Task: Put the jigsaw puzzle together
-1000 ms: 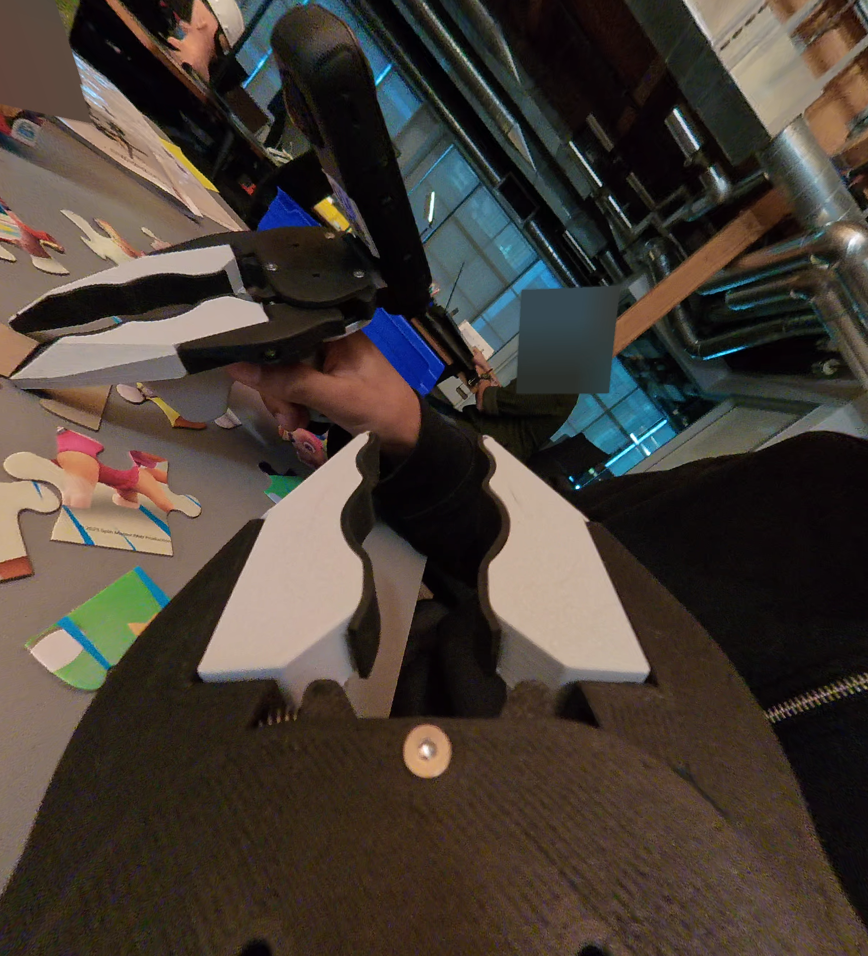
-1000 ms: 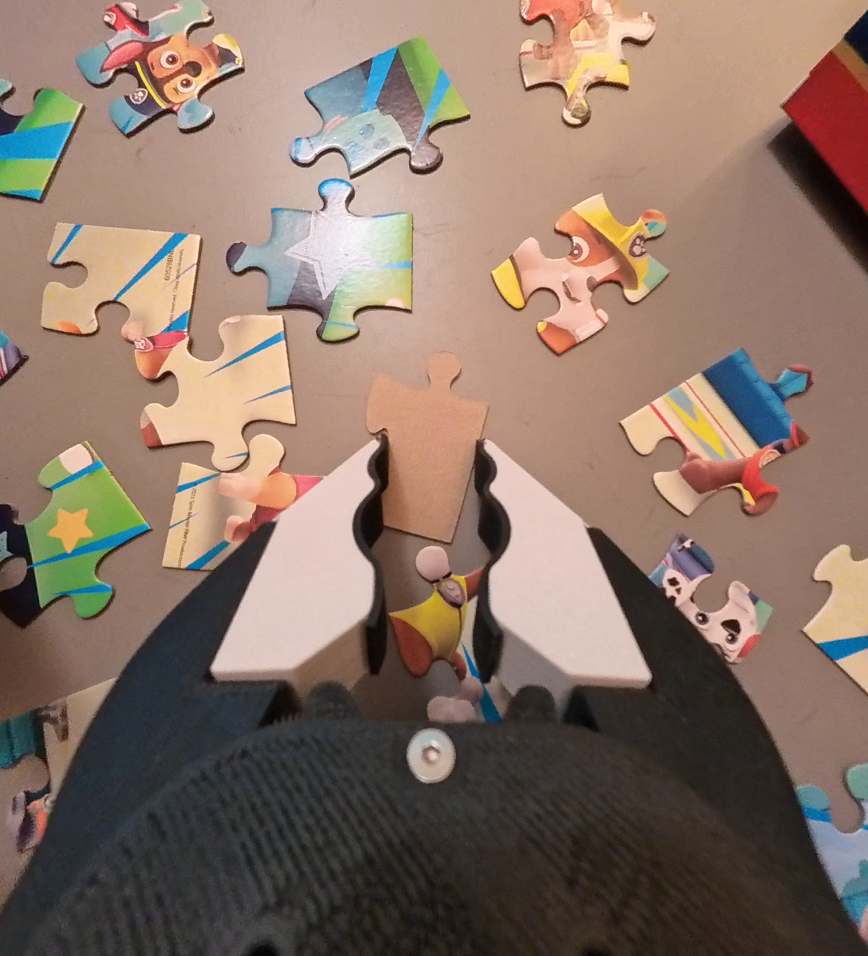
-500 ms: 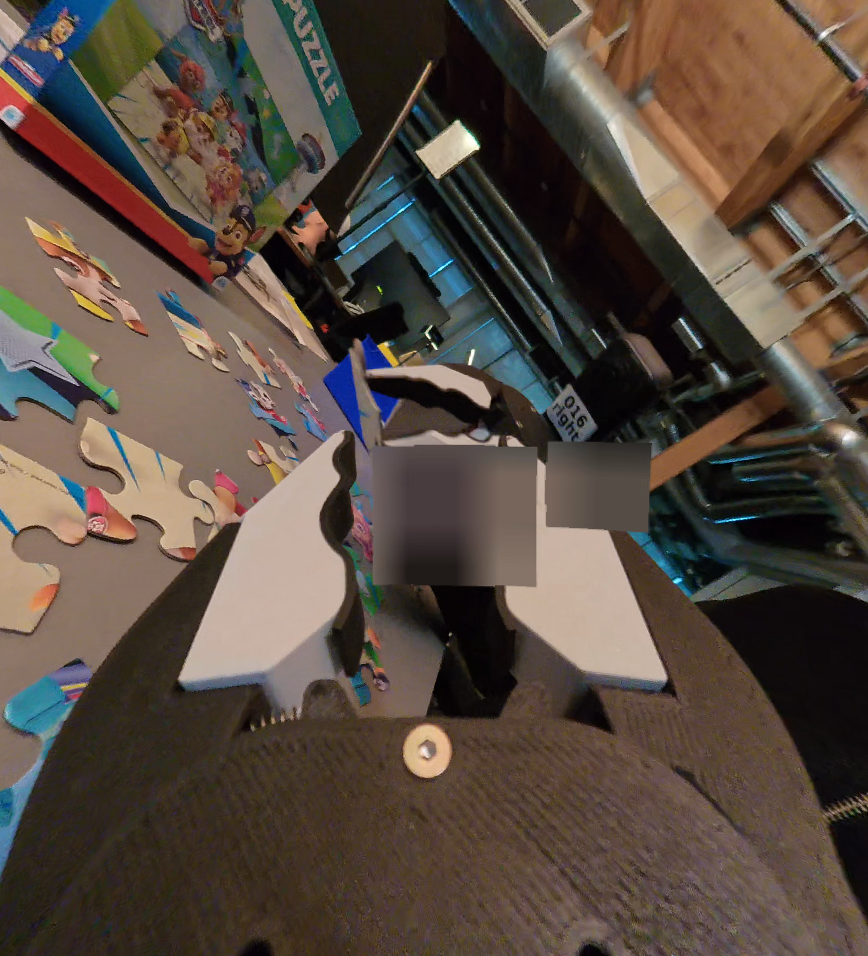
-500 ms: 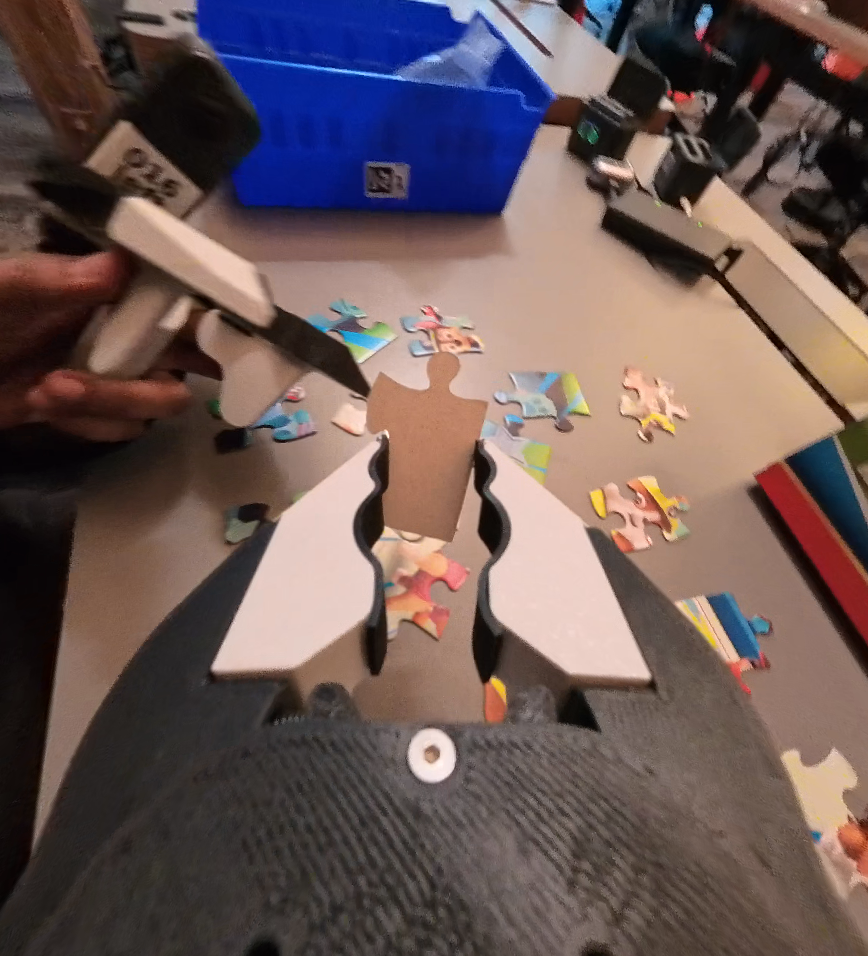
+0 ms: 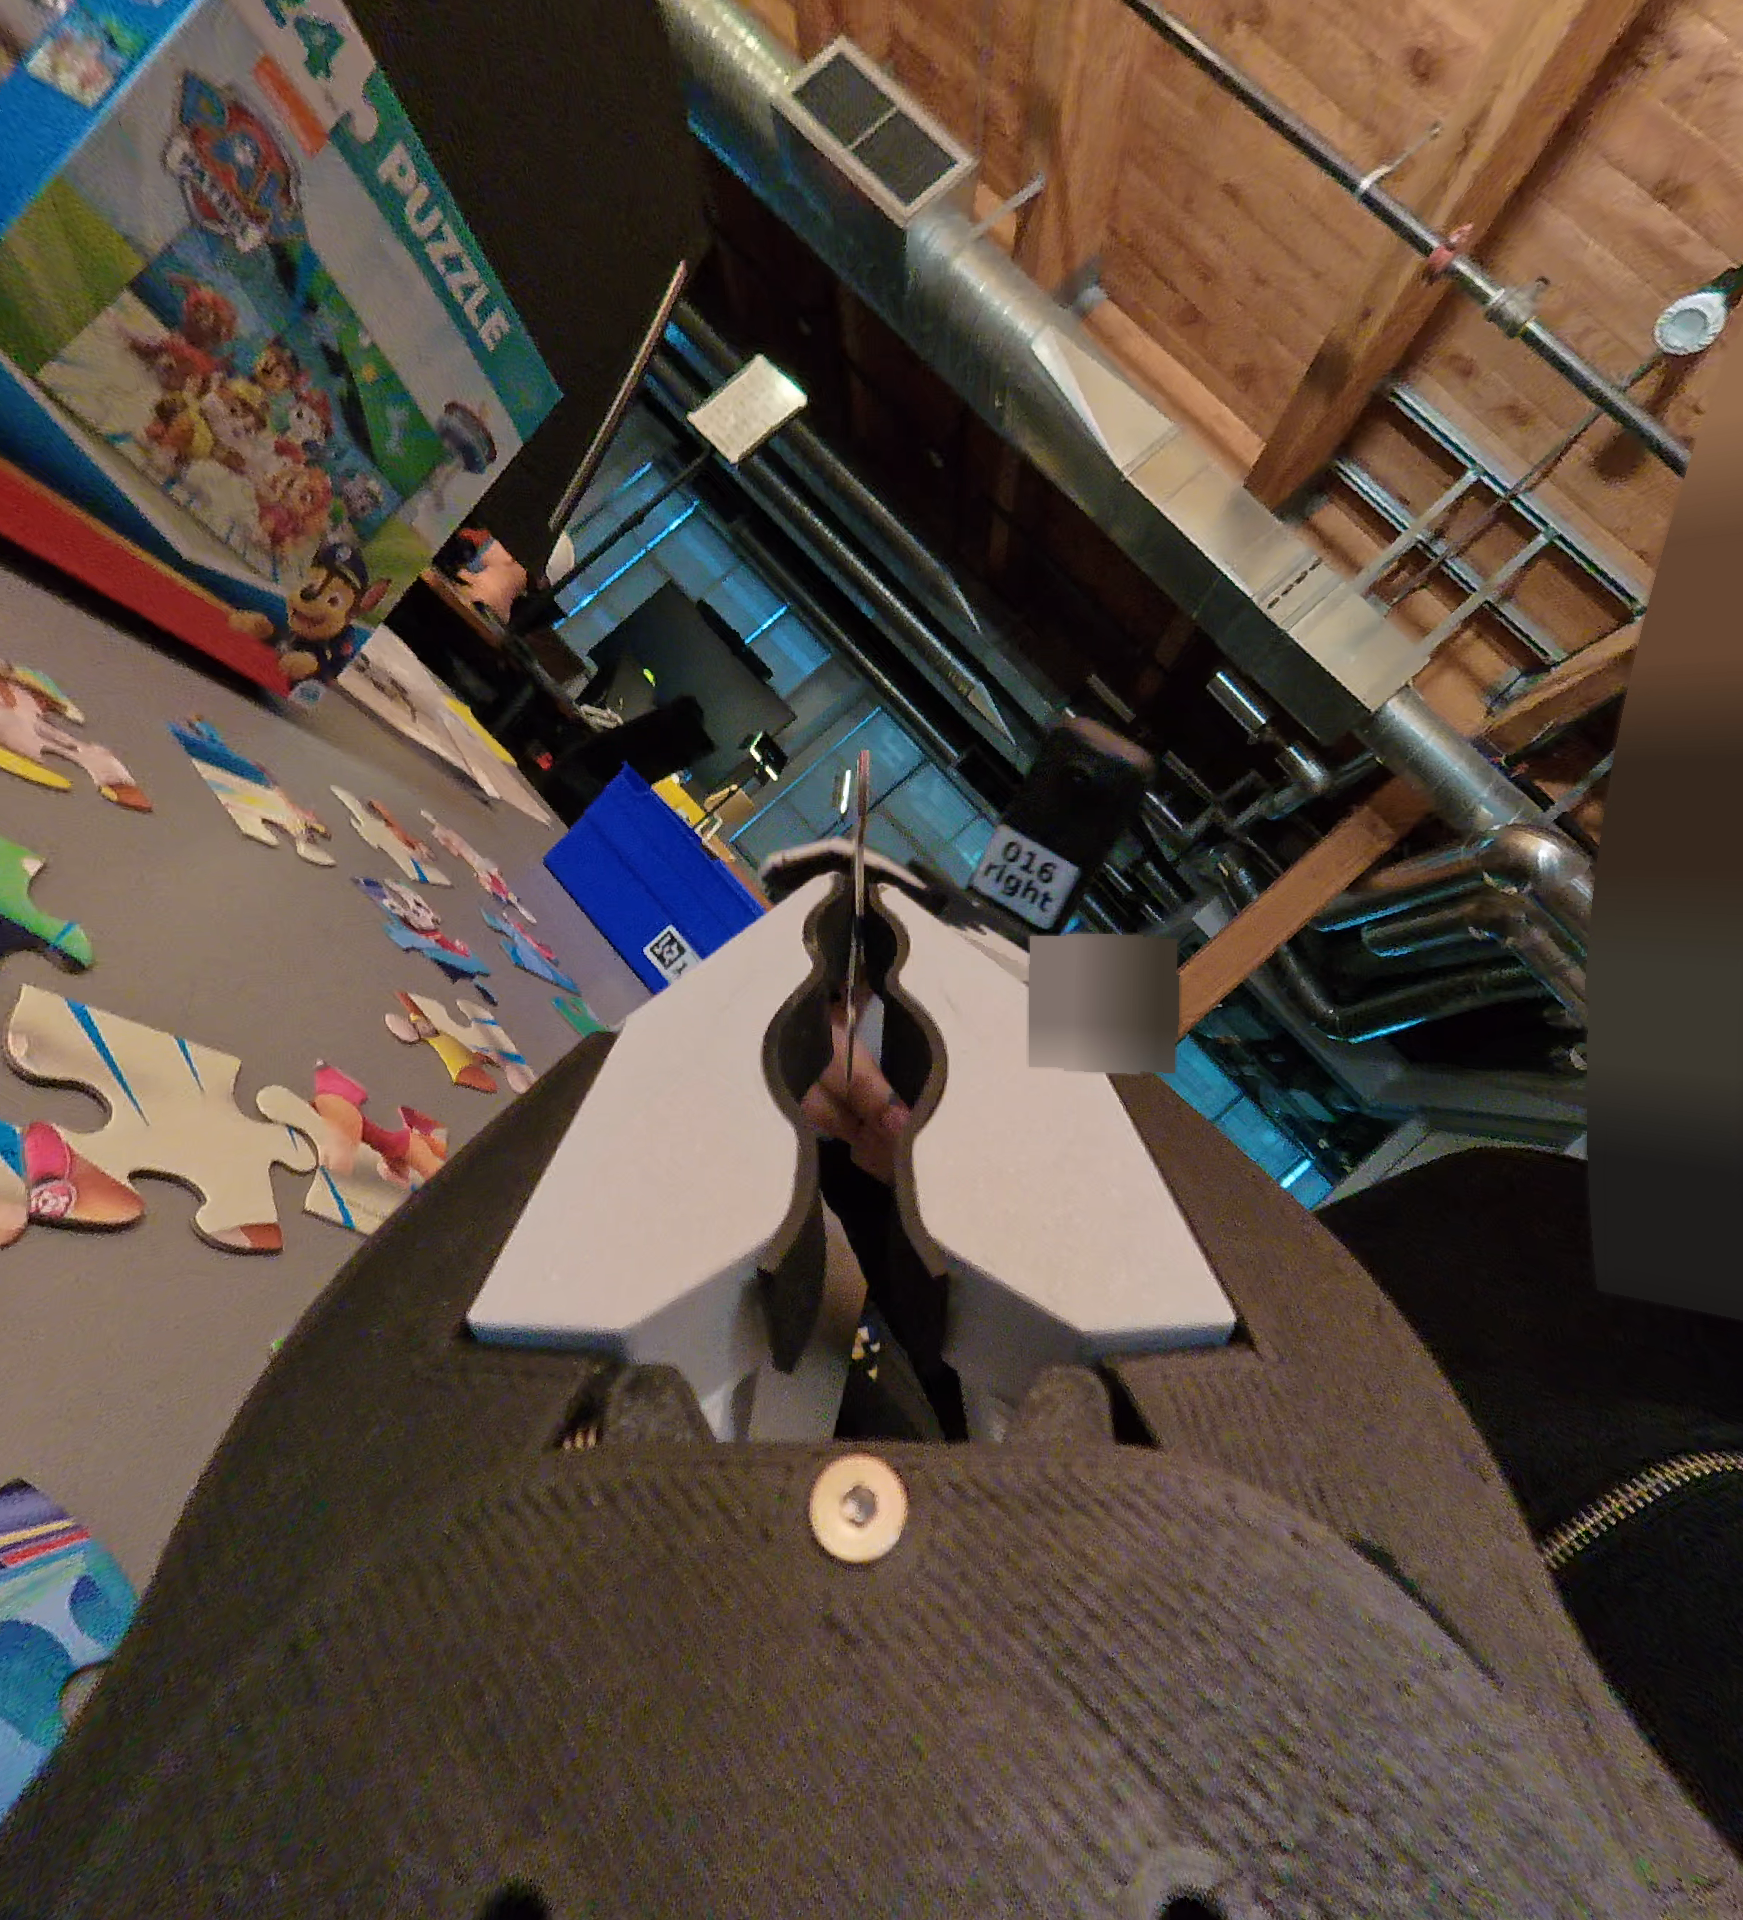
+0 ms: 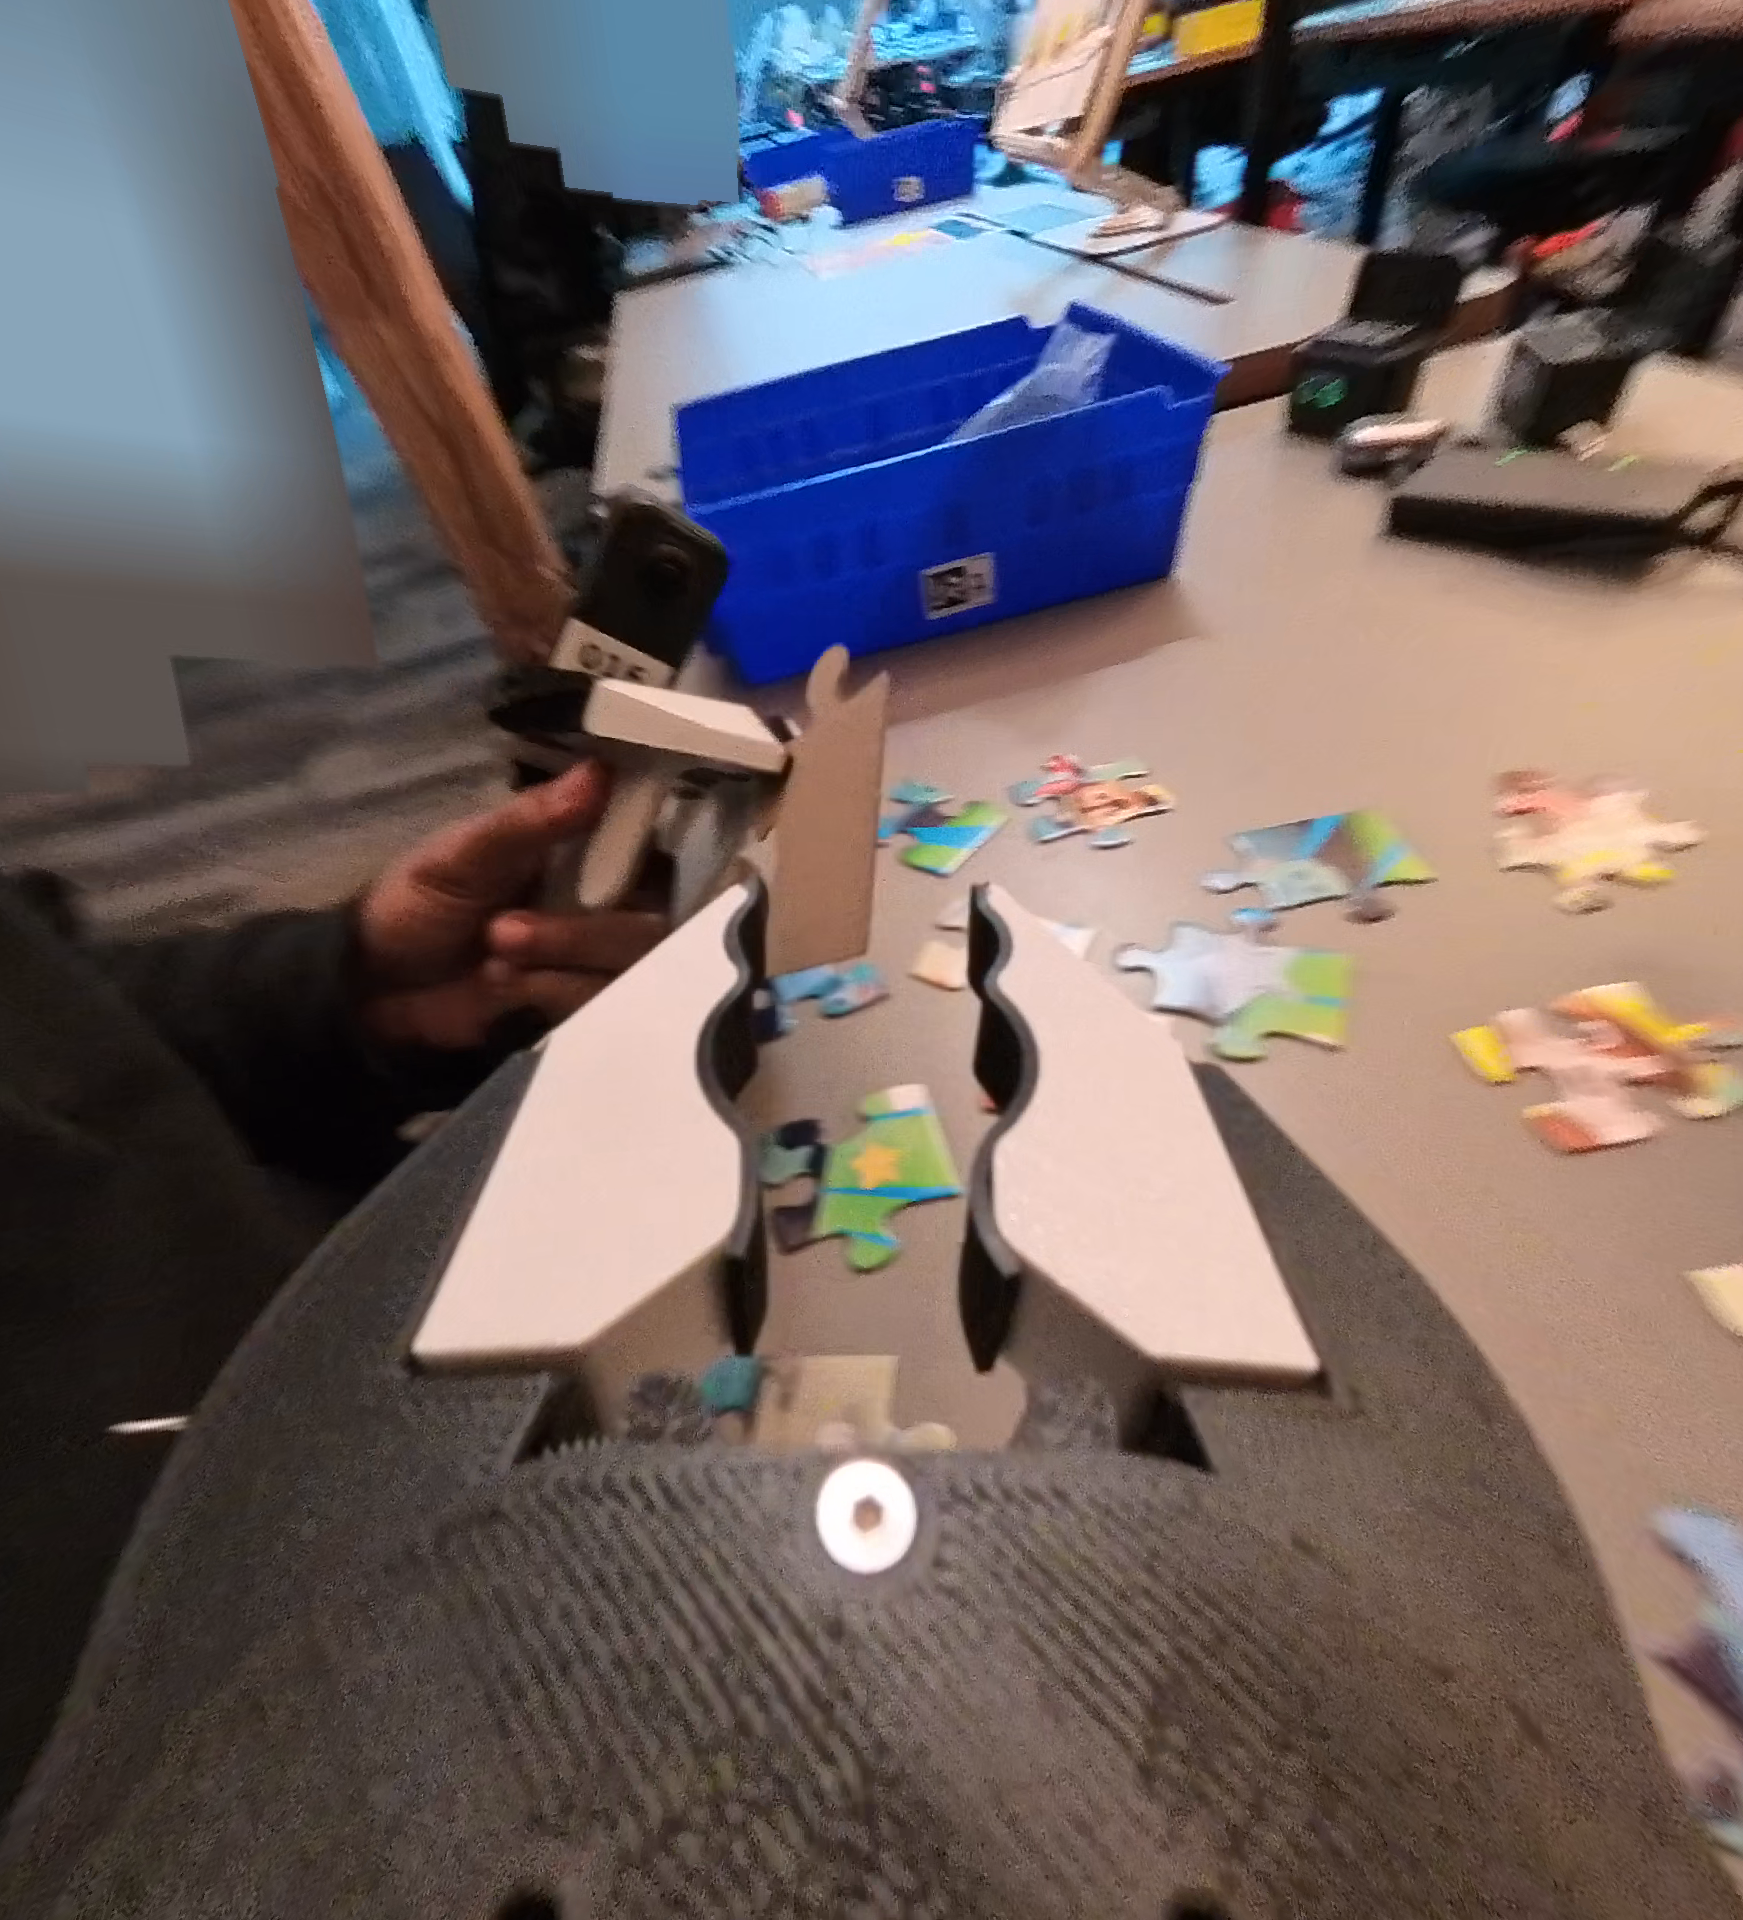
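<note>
Above a grey table (image 6: 1366,675) strewn with colourful jigsaw pieces, the left gripper (image 5: 851,894) pinches a flat brown cardboard puzzle piece (image 6: 831,821) edge-on between closed fingers. The right gripper (image 6: 867,914), nearer than the blue plastic bin (image 6: 940,499), stands parted, its right pad clear of the piece.

The left gripper (image 5: 854,894), held in a bare hand (image 6: 462,925) with a dark sleeve, has its white fingers (image 5: 701,1132) closed edge-on around a thin brown cardboard puzzle piece (image 6: 831,821). The right gripper (image 6: 867,904) stands just beside it, jaws parted.
</note>
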